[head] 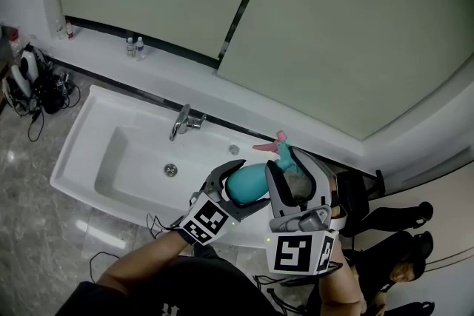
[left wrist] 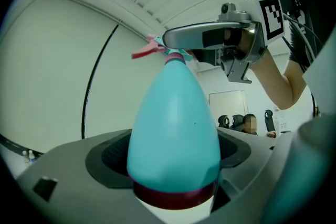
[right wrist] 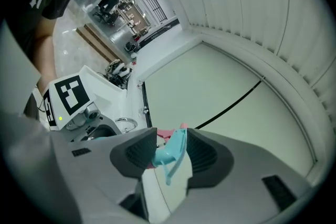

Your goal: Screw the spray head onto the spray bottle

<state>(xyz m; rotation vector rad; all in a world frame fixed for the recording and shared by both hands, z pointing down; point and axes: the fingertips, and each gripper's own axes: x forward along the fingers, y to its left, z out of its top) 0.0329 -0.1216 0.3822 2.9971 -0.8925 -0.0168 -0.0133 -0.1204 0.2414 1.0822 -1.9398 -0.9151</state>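
Nearest the head camera, the two black-and-white marker cubes sit side by side, and just beyond them both tools meet on one object above the front edge of the white rectangular ceramic sink (head: pixel 81 159).

The left gripper (head: pixel 238 187) points level. Its jaws stand wide and clamp the teal, egg-shaped plastic spray bottle (left wrist: pixel 173 128) across its belly, just above a dark red band near the base.

The right gripper (right wrist: pixel 168 152) tilts slightly down. Its jaws are about half closed, with the ribbed pads pressing either side of the teal plastic spray head with a pink nozzle (right wrist: pixel 176 147). That head sits at the bottle's narrow neck, with the nozzle pointing away towards the grey wall panels.

The step in hand looks like threading the head down. To do it well:
- Hold the left gripper still as the anchor.
- Keep the head square on the neck so the thread does not cross.
- Turn the right gripper about the bottle's long axis in short arcs, releasing and regripping between them.
- Stop at firm resistance.
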